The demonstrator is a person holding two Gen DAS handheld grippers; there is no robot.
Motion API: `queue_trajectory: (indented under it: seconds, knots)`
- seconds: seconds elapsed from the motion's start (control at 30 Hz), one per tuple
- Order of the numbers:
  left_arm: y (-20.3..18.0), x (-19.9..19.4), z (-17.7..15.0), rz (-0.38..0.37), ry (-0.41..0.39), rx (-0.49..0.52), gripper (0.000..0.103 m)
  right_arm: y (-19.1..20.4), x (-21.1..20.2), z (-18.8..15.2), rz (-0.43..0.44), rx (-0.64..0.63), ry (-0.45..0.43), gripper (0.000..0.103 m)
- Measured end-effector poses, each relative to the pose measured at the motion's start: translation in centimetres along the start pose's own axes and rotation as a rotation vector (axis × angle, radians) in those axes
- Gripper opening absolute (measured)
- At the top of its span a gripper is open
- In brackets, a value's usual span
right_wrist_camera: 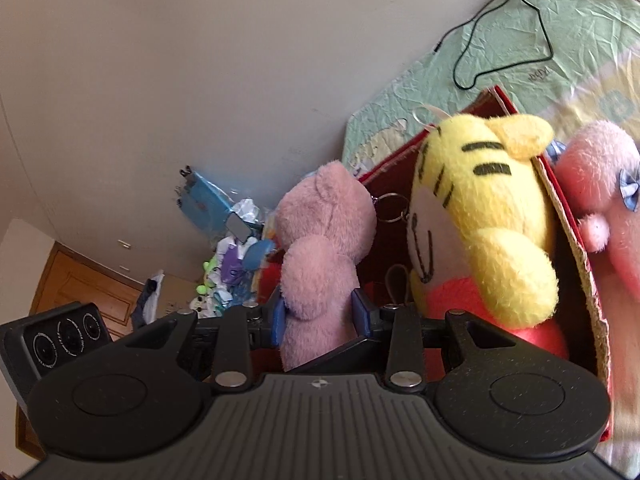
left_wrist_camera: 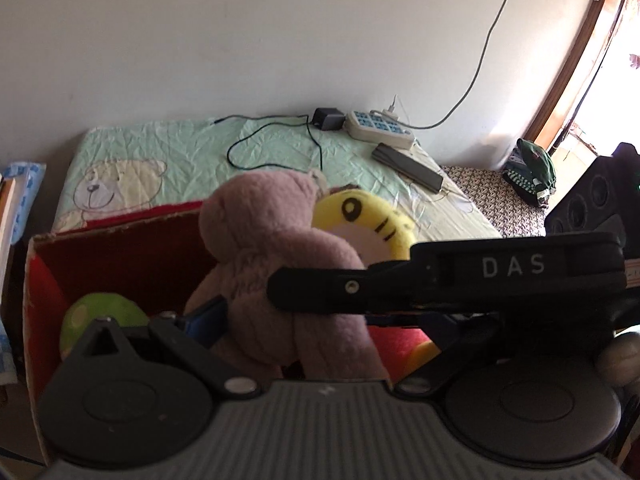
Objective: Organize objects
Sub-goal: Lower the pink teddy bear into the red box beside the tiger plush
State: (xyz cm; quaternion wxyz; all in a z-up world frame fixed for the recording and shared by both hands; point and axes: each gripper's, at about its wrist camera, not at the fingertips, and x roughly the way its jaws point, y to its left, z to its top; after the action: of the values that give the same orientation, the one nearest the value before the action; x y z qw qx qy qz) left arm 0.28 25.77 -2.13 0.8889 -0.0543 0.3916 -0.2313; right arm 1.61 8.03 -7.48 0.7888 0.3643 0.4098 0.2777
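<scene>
Right tool (right_wrist_camera: 320,316) clamped on the pink plush bear (right_wrist_camera: 320,240) at its lower body, over the red box (right_wrist_camera: 576,240). Left tool (left_wrist_camera: 288,320): fingers flank the bear too, grip state unclear. Bear looks light, soft, squashy; grab mid-torso, not limbs.

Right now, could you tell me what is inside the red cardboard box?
The red box holds a mauve plush bear, a yellow tiger plush and a green spotted toy. Its floor, and anything beneath the toys, is covered.
</scene>
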Motion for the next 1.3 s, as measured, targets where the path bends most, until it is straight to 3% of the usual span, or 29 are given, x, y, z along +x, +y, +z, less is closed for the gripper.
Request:
queue_trajectory:
  seconds: [0.37, 0.43, 0.5, 0.63, 0.9, 1.3]
  knots:
    - [2.5, 1.8, -1.1, -0.017, 0.067, -0.057, 0.097, -0.1, 1.8, -0.9, -0.141, -0.017, 0.023, 0.032]
    - [2.4, 2.0, -1.1, -0.002, 0.070, -0.044, 0.097, -0.4, 2.1, -1.1, -0.169, -0.029, 0.016, 0.020]
    - [2.3, 2.3, -1.2, 0.014, 0.076, -0.026, 0.097, -0.7, 2.3, -1.2, -0.193, -0.039, 0.010, 0.018]
    - [2.6, 2.6, -1.4, 0.020, 0.083, -0.023, 0.101, -1.0, 2.4, -1.2, -0.189, -0.069, 0.007, 0.018]
    - [2.1, 2.1, -2.1, 0.096, 0.082, 0.046, 0.099, -1.3, 1.4, -1.0, -0.169, -0.052, 0.028, 0.018]
    - [2.1, 2.3, -1.9, 0.165, 0.121, 0.042, 0.099, -0.8, 1.0, -1.5, -0.192, -0.109, 0.032, 0.018]
